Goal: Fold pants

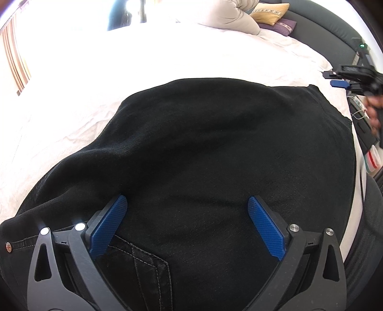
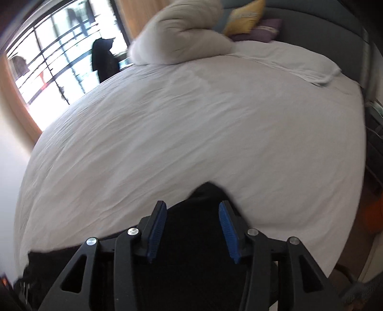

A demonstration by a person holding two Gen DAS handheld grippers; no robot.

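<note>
Black pants (image 1: 203, 148) lie spread on a white bed (image 1: 167, 55), the waistband with a pocket seam and a rivet near me. My left gripper (image 1: 188, 203) is open wide just above the waist end, holding nothing. My right gripper (image 2: 192, 210) is open over a corner of the pants (image 2: 205, 191) at the bed's near edge; the view is blurred. It also shows in the left wrist view (image 1: 340, 80) at the far right, beyond the pants' far corner.
A rolled white duvet (image 2: 182, 36) and yellow and purple cushions (image 2: 249, 19) lie at the head of the bed. A dark headboard (image 1: 323, 24) curves along the right. A window (image 2: 47, 59) is on the left.
</note>
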